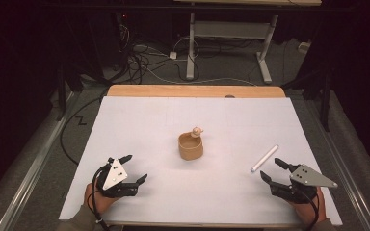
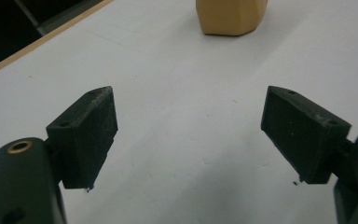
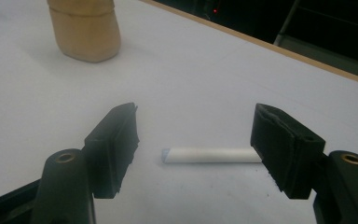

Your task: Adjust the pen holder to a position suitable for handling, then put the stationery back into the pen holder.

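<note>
Sitting at mid-table, a tan cup (image 1: 191,147) is the landmark; a small rounded tan-and-pale piece (image 1: 197,130) perches at its far rim, too small to identify. White sheet (image 1: 173,115) covers the table, wooden edge (image 1: 195,91) showing at the far side.

Left gripper (image 1: 136,169) is near-left of the cup, close to the near table edge, held by a hand (image 1: 96,199). Jaws wide apart, holding nothing; left gripper view shows bare white sheet between them and the cup base (image 2: 231,17) ahead, well apart.

Right gripper (image 1: 273,170) is near-right of the cup, also held by a hand (image 1: 308,209). Jaws wide apart, gripping nothing. White stick (image 1: 264,158) lies flat on the sheet right of the cup, just beyond the right gripper's jaw tips. In the right gripper view the stick (image 3: 209,155) lies crosswise between the jaws, one end just beside or behind the right-hand jaw; contact cannot be told. Cup (image 3: 85,29) sits farther off, upper left.

Beyond the table: floor cables (image 1: 139,60) and a white desk frame (image 1: 231,43).
</note>
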Tool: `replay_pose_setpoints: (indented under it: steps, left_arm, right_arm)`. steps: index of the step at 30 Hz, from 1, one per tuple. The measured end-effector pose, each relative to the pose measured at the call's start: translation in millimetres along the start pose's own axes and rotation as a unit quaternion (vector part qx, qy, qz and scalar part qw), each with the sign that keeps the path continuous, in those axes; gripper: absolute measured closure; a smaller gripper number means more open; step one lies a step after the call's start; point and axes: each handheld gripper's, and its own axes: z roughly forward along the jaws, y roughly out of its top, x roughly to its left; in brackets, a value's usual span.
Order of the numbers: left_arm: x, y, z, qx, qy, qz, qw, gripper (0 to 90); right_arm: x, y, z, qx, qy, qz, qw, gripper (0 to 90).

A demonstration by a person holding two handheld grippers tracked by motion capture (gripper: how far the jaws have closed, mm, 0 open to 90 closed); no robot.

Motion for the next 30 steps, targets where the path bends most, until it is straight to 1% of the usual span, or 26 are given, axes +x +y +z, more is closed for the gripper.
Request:
replay_pose_setpoints:
  steps: [3,4,6,8,10,11,13,17,18,19,20,21,22,23,24,25,26,27,28,29,30]
  left_arm:
    - [-0.6,0.0,-0.2,0.001,-0.002,0.002,1.0000,18.0]
    - [-0.5,-0.1,-0.6,0.002,-0.003,0.003,1.0000,18.1]
    - [-0.6,-0.1,-1.2,0.002,-0.003,0.002,1.0000,18.2]
    - [-1.5,0.2,-1.4,0.002,-0.002,0.000,1.0000,18.8]
    - [-2.3,0.8,-1.5,0.004,-0.003,0.005,1.0000,18.9]
    - [-2.6,1.0,-1.4,0.002,-0.005,0.003,1.0000,19.1]
    - [-2.4,1.1,-1.3,0.003,-0.004,0.003,1.0000,19.1]
    - [-1.8,0.7,-2.6,0.004,-0.004,0.000,1.0000,19.2]
    - [-2.0,1.0,-3.2,0.003,-0.004,0.001,1.0000,19.3]
    - [-2.2,1.5,-3.4,0.002,-0.005,0.000,1.0000,19.3]
    - [-3.1,2.0,-3.2,0.001,-0.004,0.000,1.0000,19.4]
    - [-4.4,2.8,-2.4,0.002,-0.006,0.004,1.0000,19.4]
    - [-4.4,2.8,-2.4,0.002,-0.006,0.004,1.0000,19.4]
    - [-4.8,3.4,-1.2,0.006,-0.008,0.007,0.9999,19.4]
    - [-5.4,4.4,0.1,0.007,-0.009,0.010,0.9999,19.4]
    - [-5.5,5.2,0.8,0.007,-0.010,0.010,0.9999,19.5]
    - [-6.6,6.3,2.1,0.007,-0.012,0.011,0.9998,19.5]
    - [-7.4,6.6,2.4,0.008,-0.013,0.013,0.9998,19.5]
    - [-7.4,6.6,2.4,0.008,-0.013,0.013,0.9998,19.5]
    - [-8.1,6.6,2.6,0.010,-0.015,0.015,0.9997,19.6]
    - [-8.6,6.5,2.7,0.011,-0.016,0.015,0.9997,19.7]
  right_arm:
    - [0.2,-0.5,0.8,0.011,0.010,-0.011,0.9998,32.2]
    - [-0.7,-1.4,1.2,0.020,0.015,-0.017,0.9995,32.2]
    - [-1.1,-1.9,1.2,0.023,0.019,-0.014,0.9995,32.3]
    - [-2.3,-3.4,2.0,0.028,0.023,-0.019,0.9992,32.2]
    - [-2.9,-4.3,2.8,0.033,0.031,-0.017,0.9988,31.6]
    - [-2.4,-4.0,3.1,0.035,0.034,-0.022,0.9986,31.5]
    - [-2.2,-3.8,3.2,0.035,0.037,-0.022,0.9985,30.9]
    - [-3.4,-2.0,6.1,0.046,0.046,-0.034,0.9973,30.4]
    - [-4.1,-1.2,7.1,0.054,0.051,-0.039,0.9964,30.2]
    - [-5.5,-0.3,8.1,0.062,0.057,-0.050,0.9952,30.1]
    - [-9.6,2.9,8.9,0.082,0.066,-0.074,0.9917,30.4]
    - [-12.0,4.9,9.7,0.091,0.070,-0.085,0.9897,31.0]
    - [-15.0,8.5,11.0,0.107,0.074,-0.104,0.9860,32.0]
    - [-15.0,8.5,11.0,0.107,0.074,-0.104,0.9860,32.0]
    - [-18.6,13.1,12.0,0.120,0.078,-0.126,0.9816,33.5]
    - [-27.2,27.2,16.2,0.148,0.099,-0.174,0.9686,34.2]
    - [-29.2,32.4,18.1,0.160,0.103,-0.189,0.9633,34.8]
    - [-31.7,39.0,21.5,0.174,0.110,-0.218,0.9540,36.7]
    - [-31.7,39.0,21.5,0.174,0.110,-0.218,0.9540,36.7]
    - [-35.1,49.5,30.0,0.204,0.124,-0.275,0.9312,37.4]
    - [-34.8,52.7,35.2,0.218,0.131,-0.294,0.9214,38.6]
